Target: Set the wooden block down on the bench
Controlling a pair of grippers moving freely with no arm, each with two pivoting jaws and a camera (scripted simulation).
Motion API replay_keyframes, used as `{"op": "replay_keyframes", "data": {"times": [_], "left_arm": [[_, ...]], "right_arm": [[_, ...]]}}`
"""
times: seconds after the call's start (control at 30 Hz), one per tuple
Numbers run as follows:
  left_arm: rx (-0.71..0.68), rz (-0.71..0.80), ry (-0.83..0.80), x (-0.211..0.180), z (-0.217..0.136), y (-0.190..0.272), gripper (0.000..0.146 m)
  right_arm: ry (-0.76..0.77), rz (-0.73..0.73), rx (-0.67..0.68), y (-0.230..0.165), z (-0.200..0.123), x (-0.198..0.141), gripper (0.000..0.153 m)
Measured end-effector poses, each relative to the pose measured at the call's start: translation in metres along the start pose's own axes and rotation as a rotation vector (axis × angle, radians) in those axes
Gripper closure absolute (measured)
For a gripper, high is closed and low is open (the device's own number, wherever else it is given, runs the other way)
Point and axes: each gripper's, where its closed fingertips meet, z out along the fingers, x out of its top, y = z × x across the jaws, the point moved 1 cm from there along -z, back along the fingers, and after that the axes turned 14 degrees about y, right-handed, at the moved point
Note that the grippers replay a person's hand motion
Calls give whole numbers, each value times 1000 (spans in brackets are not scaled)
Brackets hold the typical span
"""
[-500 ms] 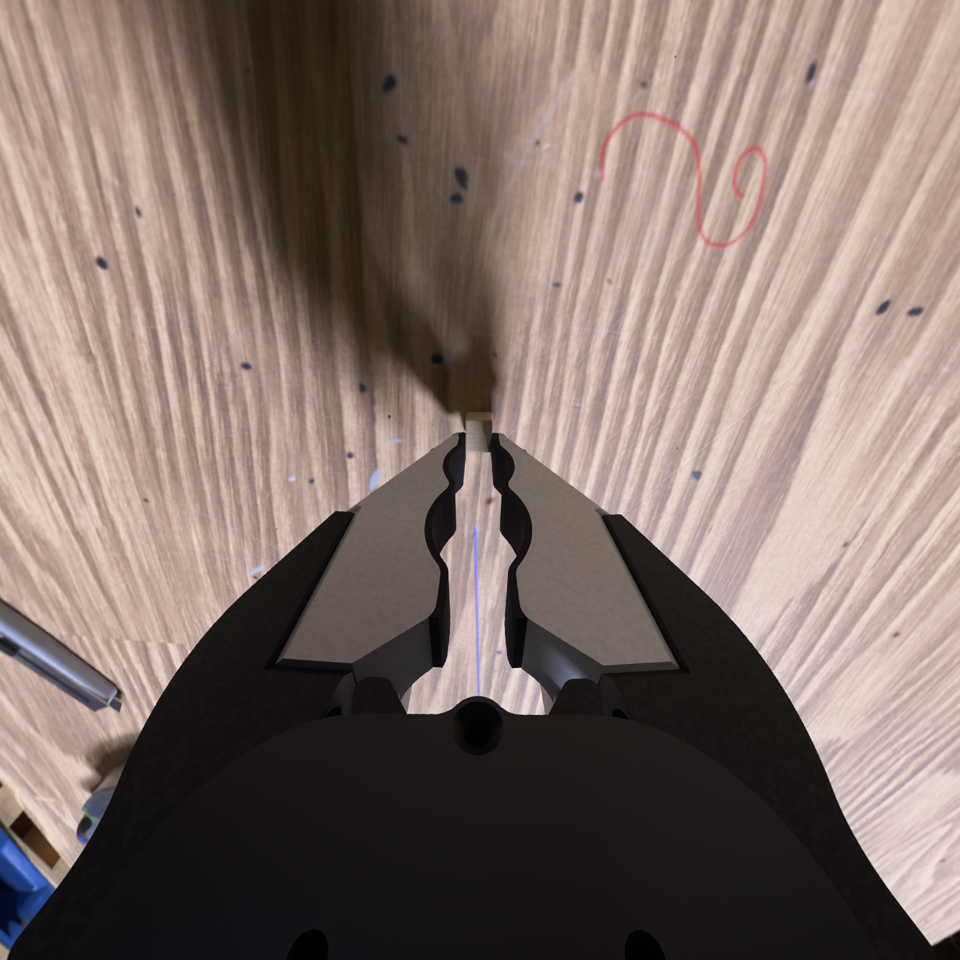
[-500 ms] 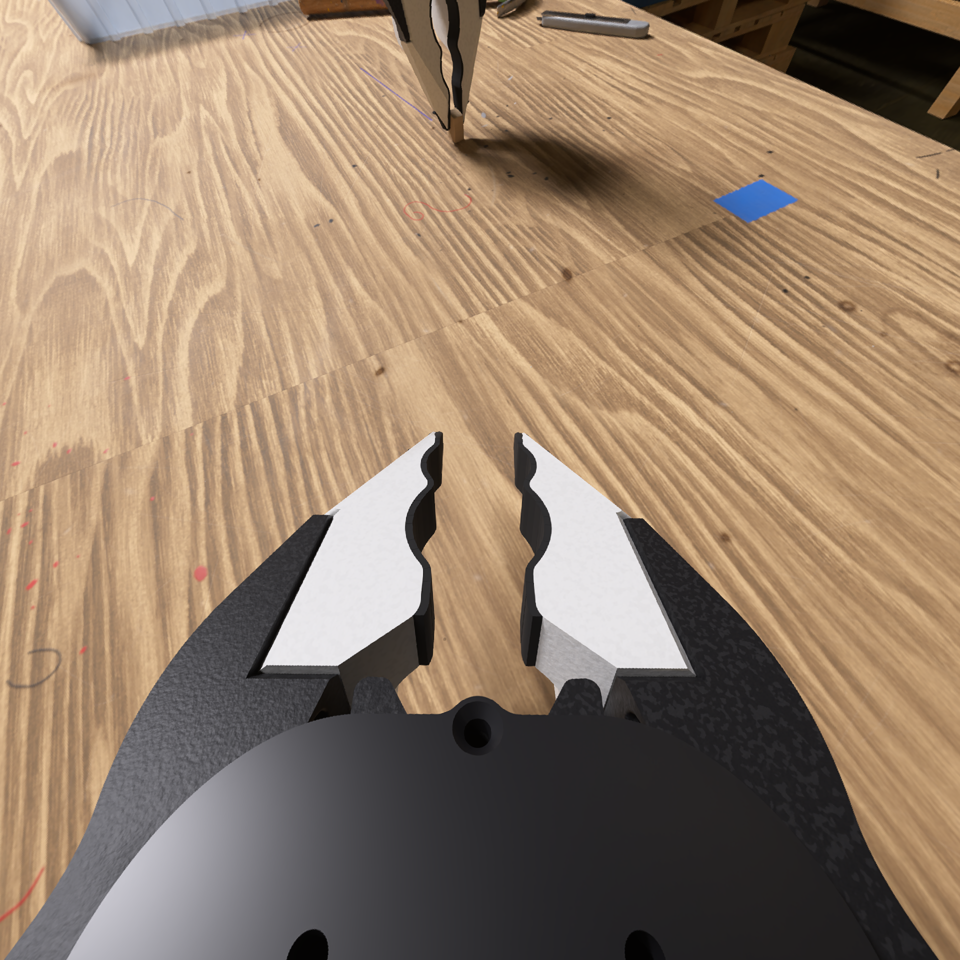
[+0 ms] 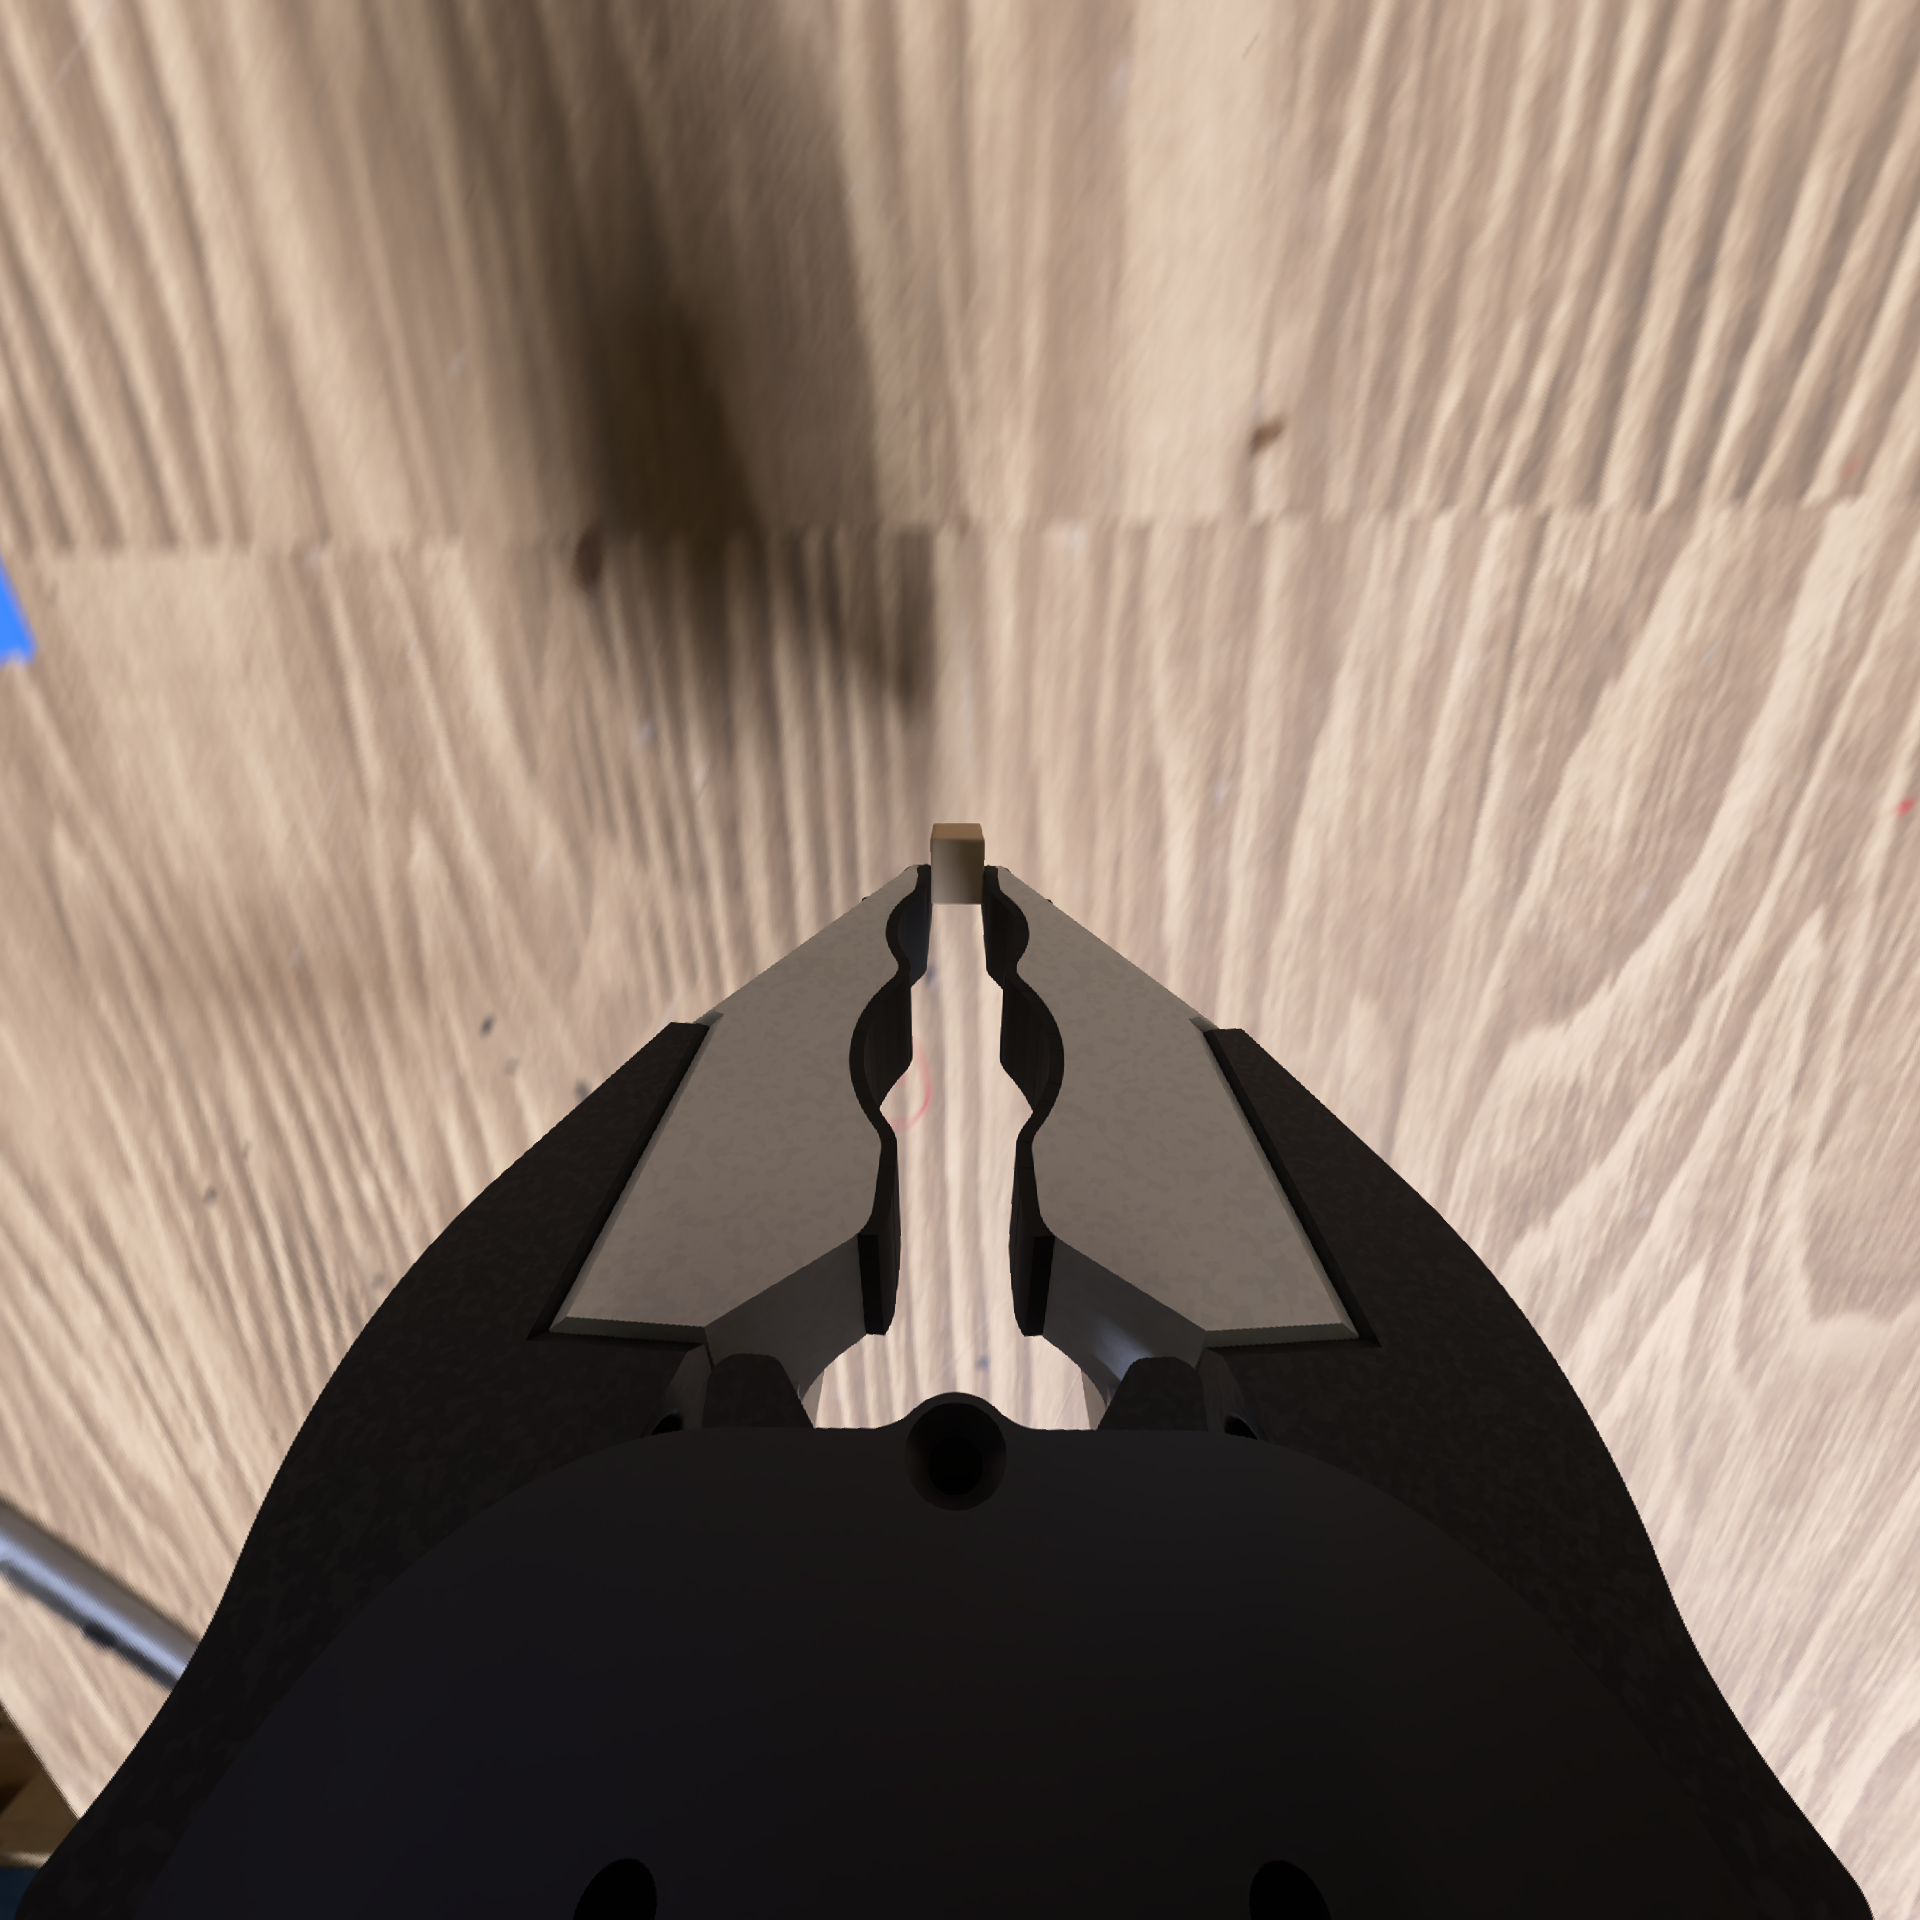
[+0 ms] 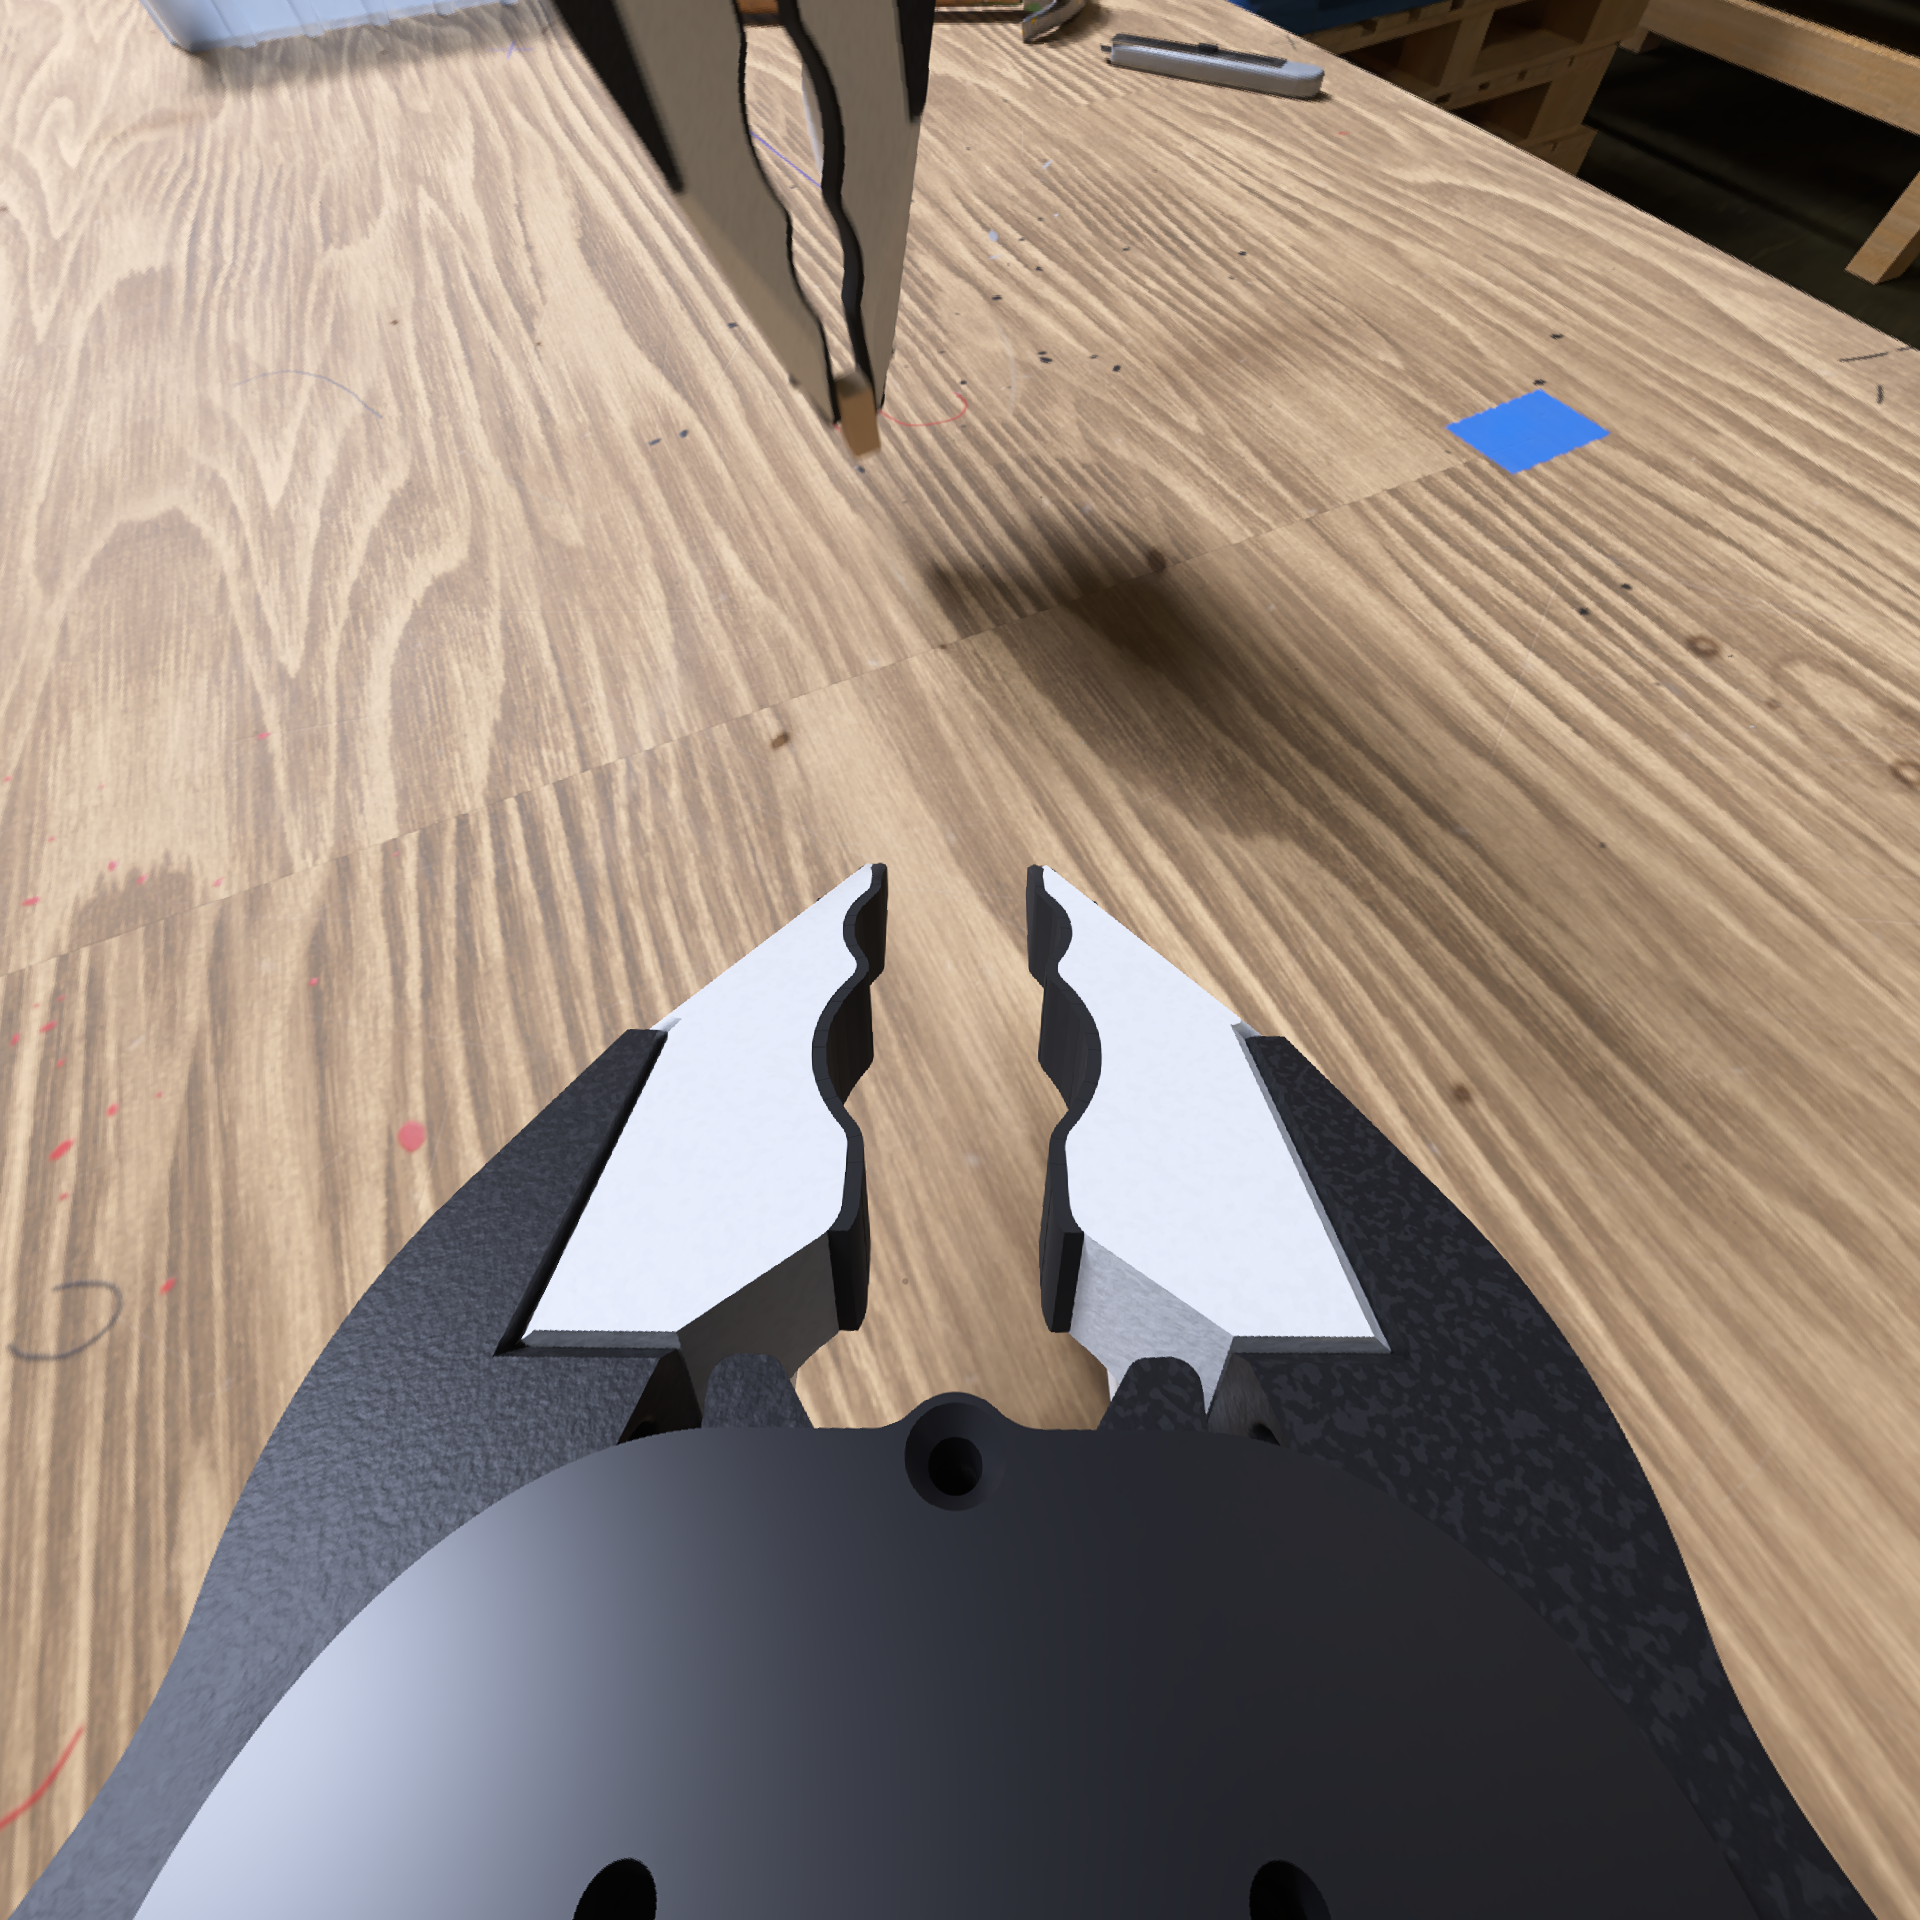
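Note:
My left gripper (image 3: pixel 956 873) is shut on a small wooden block (image 3: pixel 957 860), pinched at the fingertips and held above the wooden bench (image 3: pixel 1455 727). In the right wrist view the left gripper (image 4: pixel 857 400) points down from the top, with the block (image 4: pixel 860 421) at its tips, clear of the bench (image 4: pixel 416 623); its shadow lies on the bench nearer me and to the right. My right gripper (image 4: pixel 956 873) is open and empty, low over the bench near the front.
A blue square patch (image 4: pixel 1527 429) lies on the bench at the right. A grey utility knife (image 4: pixel 1216 64) lies at the far edge, and also shows at the lower left of the left wrist view (image 3: pixel 83 1600). Wooden pallets (image 4: pixel 1507 62) stand beyond the bench.
My left gripper has risen and moved toward the right gripper with the block still in it; its shadow has separated from it. The right gripper has not moved.

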Motion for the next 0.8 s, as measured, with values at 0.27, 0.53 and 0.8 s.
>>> {"op": "replay_keyframes", "data": {"times": [0.27,0.53,0.8], "left_arm": [[-94,18,27,56,52,34,137],[-99,-1,51,63,65,41,136],[-67,18,86,65,52,41,123]], "right_arm": [[13,-9,-17,3,-5,4,126],[44,3,-38,10,-13,9,126],[66,11,-62,17,-19,12,127]]}}
